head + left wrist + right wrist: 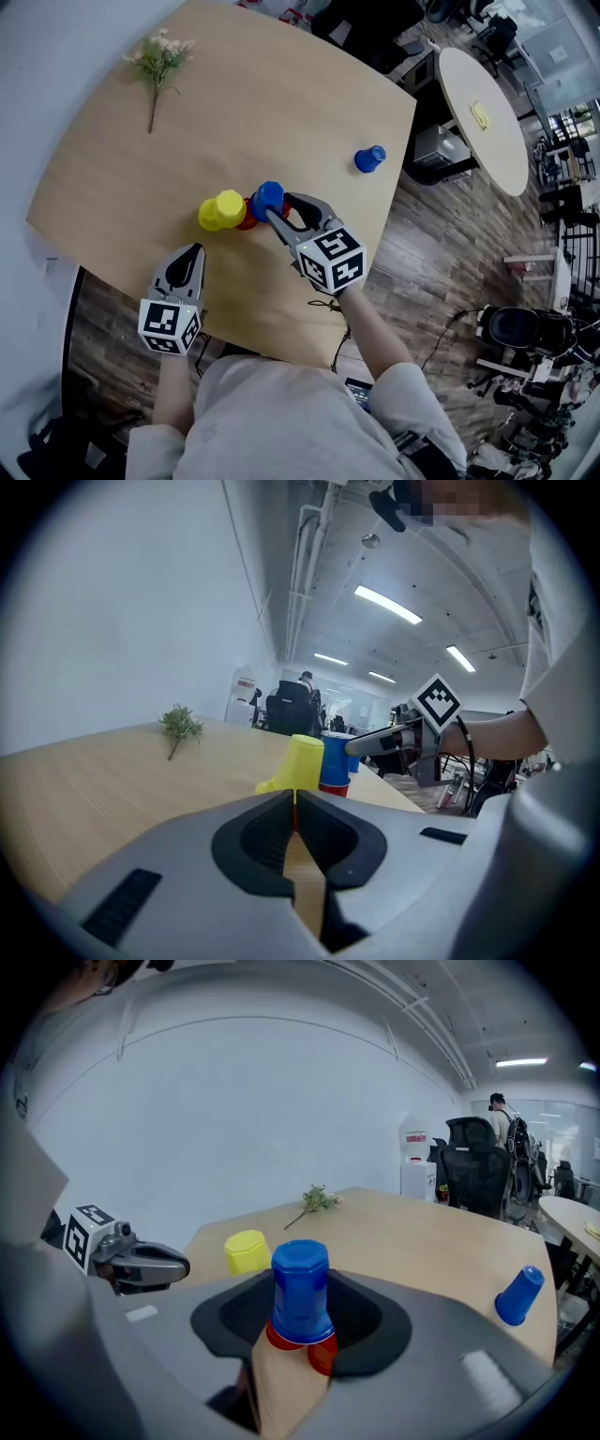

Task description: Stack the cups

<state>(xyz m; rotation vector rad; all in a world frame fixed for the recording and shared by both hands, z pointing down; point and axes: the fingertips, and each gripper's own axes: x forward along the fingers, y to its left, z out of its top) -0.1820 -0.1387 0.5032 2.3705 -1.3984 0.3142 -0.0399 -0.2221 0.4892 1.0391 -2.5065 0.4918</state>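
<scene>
Left gripper (pixel 193 251) was held above the counter (pixel 281 103), fingers closed together on nothing, with the inverted yellow cup (pixel 223 210) just ahead of them. Right gripper (pixel 279 210) had its fingers clamped on the inverted blue cup (pixel 269 197), with a red cup (pixel 247 222) showing just beneath it, beside the yellow cup. A second blue cup (pixel 369 158) stood well right of those fingers.

On table (pixel 281 103), cup stack (pixel 269 199) just right of another cup (pixel 222 210); lone cup (pixel 370 158) farther right, sprig (pixel 157 58) far left.
</scene>
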